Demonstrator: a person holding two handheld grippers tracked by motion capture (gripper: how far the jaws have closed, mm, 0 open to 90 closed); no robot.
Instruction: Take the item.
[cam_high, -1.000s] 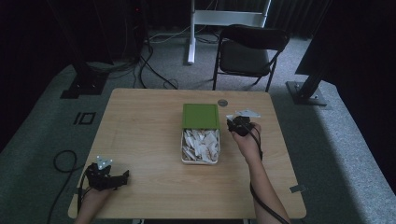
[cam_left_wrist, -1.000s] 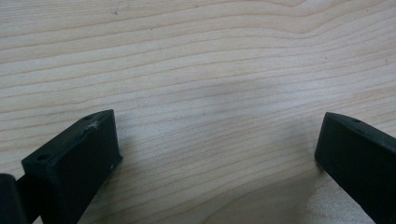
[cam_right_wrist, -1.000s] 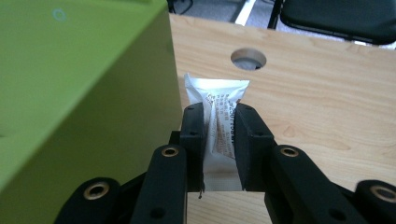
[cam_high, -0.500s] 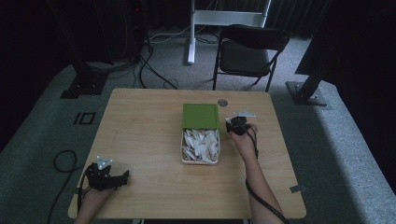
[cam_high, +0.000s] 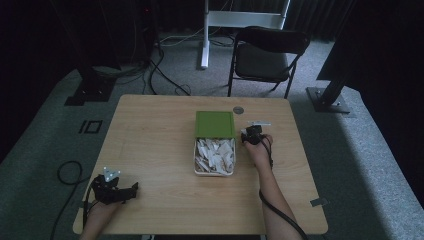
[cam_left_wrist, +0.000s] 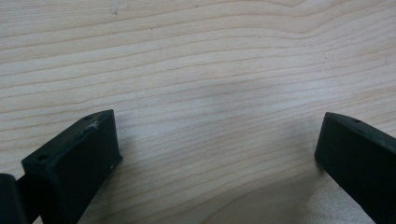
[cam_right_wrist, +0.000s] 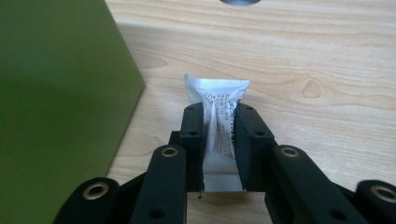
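Observation:
A white tray (cam_high: 197, 156) full of several white sachets sits mid-table, its green lid (cam_high: 215, 124) lying flat just behind it. My right gripper (cam_high: 251, 135) is low over the wood right of the lid, shut on one white printed sachet (cam_right_wrist: 218, 123) pinched between its black pads (cam_right_wrist: 248, 140). The lid's green edge (cam_right_wrist: 56, 102) fills the left of the right gripper view. My left gripper (cam_high: 131, 189) rests near the front left corner of the table (cam_high: 150, 130), jaws wide open with bare wood between its fingertips (cam_left_wrist: 93, 135).
A small round grey insert (cam_high: 238, 109) is set in the tabletop behind the lid. A black folding chair (cam_high: 267, 55) and a white stand (cam_high: 205, 35) are beyond the far edge, with cables on the carpet at left.
My right gripper has come down and slightly nearer with the sachet, now close above the table beside the lid. The left gripper has stayed put.

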